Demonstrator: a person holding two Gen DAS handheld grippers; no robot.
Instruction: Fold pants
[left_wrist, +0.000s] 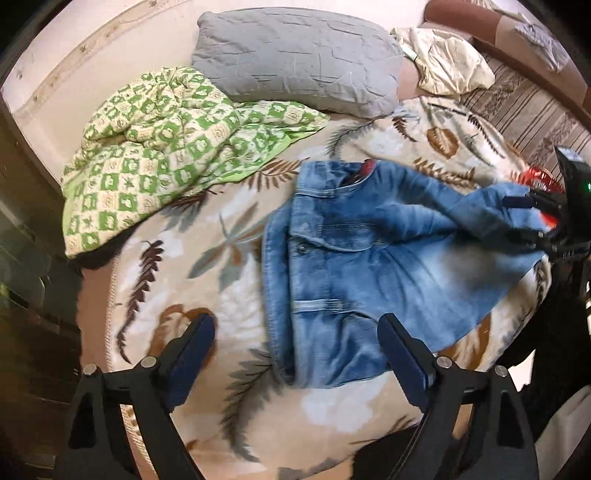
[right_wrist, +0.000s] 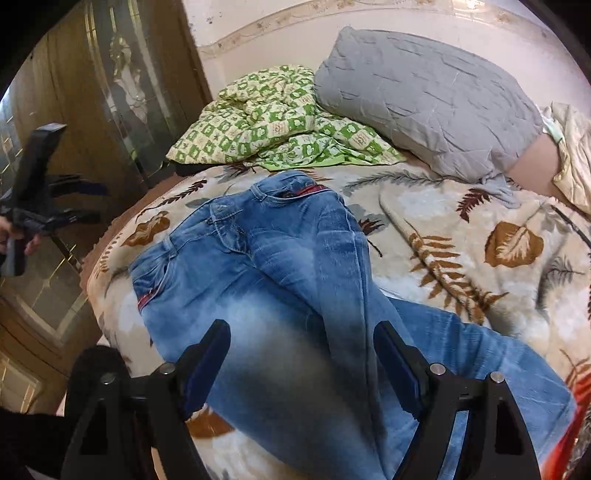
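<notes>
A bedroom in a home: a bed (right_wrist: 480, 229) covered by a fleecy leaf-print blanket (left_wrist: 207, 258), with a grey pillow (right_wrist: 424, 107) and a crumpled green-checked quilt (left_wrist: 155, 147) at its head. Beside it stands a dark wooden wardrobe (right_wrist: 110, 92) with decorated glass doors, against a pale papered wall (right_wrist: 280, 29).

A grey pillow (left_wrist: 295, 55) lies beside a green checked blanket (left_wrist: 166, 147) (crumpled) on the leaf-print bedspread (left_wrist: 229, 229).
</notes>
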